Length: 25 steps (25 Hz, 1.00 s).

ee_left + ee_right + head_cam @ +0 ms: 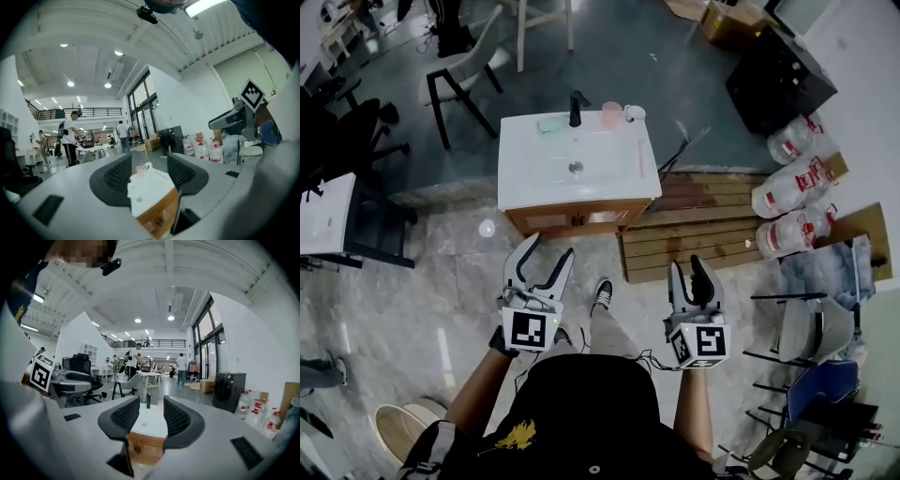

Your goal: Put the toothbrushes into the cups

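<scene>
Toothbrushes: honestly too small to pick out or count from here. There's one greenish thing (550, 125) at the far edge of the sink (525, 178), left of the one tap (576, 108), no idea what it is. There are two cups, a pink cup (611, 114) and a white cup (635, 113), just right of the tap. Both grippers sit well short of the sink and are empty: left gripper (549, 248) jaws wide apart, right gripper (686, 264) only partly apart. I'd move in close first, then take a brush across its handle. Three water jugs (792, 187) off right.
</scene>
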Each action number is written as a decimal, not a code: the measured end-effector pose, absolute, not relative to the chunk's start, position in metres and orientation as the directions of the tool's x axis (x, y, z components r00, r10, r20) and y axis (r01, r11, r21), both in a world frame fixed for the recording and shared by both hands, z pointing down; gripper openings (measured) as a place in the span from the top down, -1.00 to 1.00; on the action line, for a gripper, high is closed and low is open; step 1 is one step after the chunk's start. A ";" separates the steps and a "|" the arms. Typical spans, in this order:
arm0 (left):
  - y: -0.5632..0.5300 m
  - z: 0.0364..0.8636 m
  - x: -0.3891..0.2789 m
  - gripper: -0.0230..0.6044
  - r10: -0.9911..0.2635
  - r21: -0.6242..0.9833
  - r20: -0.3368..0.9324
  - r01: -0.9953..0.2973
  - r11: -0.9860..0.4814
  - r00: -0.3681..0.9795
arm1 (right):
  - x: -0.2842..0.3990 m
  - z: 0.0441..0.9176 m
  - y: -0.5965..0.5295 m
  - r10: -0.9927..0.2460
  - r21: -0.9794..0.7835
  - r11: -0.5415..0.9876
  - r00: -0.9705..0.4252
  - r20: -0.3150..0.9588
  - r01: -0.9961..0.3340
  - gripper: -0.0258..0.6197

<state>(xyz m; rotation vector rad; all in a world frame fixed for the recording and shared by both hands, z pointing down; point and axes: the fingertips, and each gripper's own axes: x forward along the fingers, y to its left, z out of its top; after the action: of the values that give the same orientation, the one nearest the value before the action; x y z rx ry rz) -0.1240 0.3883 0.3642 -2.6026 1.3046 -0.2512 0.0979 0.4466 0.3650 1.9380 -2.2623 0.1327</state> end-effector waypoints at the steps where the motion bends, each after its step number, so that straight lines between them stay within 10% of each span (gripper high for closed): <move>1: 0.375 0.365 -0.118 0.14 -0.810 -0.280 0.059 -0.769 -0.575 0.584 | 0.101 0.369 0.431 -0.971 0.028 0.171 -0.163 0.178 -0.985 0.38; 25: 0.172 0.360 0.049 0.17 -0.874 -0.400 0.134 -0.782 -0.479 0.467 | 0.225 0.403 0.208 -0.898 -0.091 0.393 -0.403 0.177 -0.915 0.43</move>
<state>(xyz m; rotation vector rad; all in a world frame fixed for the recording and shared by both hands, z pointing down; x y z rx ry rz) 0.0488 0.1721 0.3596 -2.4358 1.4143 -0.4682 0.2255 0.2076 0.4033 1.6571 -2.5376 0.2646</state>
